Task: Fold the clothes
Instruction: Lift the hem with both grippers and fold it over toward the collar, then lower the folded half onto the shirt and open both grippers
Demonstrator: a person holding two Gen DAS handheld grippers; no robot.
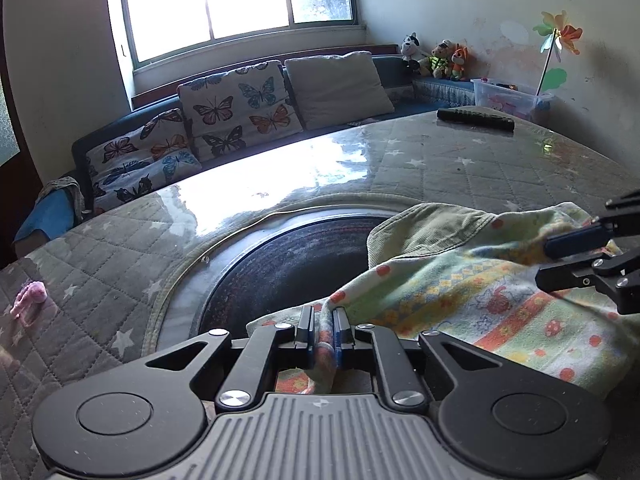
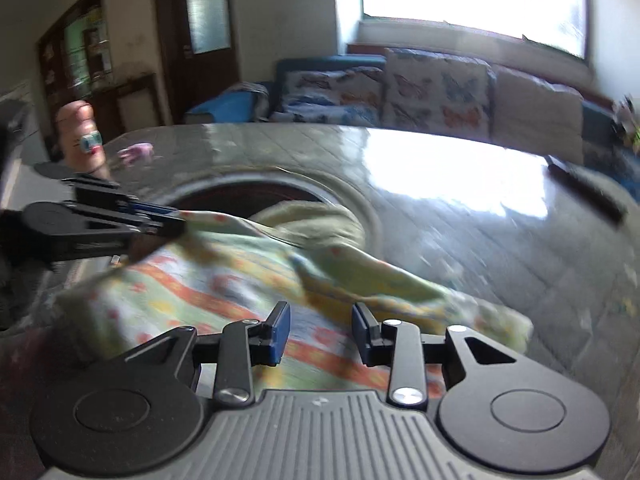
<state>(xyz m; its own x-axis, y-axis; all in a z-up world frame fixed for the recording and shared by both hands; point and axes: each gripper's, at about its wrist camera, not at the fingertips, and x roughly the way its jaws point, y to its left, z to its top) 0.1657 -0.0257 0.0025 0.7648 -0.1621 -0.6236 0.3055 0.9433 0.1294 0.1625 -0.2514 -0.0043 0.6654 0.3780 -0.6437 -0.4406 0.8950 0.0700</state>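
Garment is spread on table, partly over dark disc. Its edge is pinched by L gripper; R gripper is held spread above it.

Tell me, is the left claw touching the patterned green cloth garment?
Touching. The left wrist view shows the left claw pinching the patterned green cloth garment.

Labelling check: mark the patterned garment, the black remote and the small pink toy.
Pastel patterned cloth garment (image 1: pixel 472 292), left wrist view, printed middle.
Long black remote control (image 1: pixel 475 119), left wrist view, mid-body.
Small pink toy (image 1: pixel 28 300), left wrist view, its centre.
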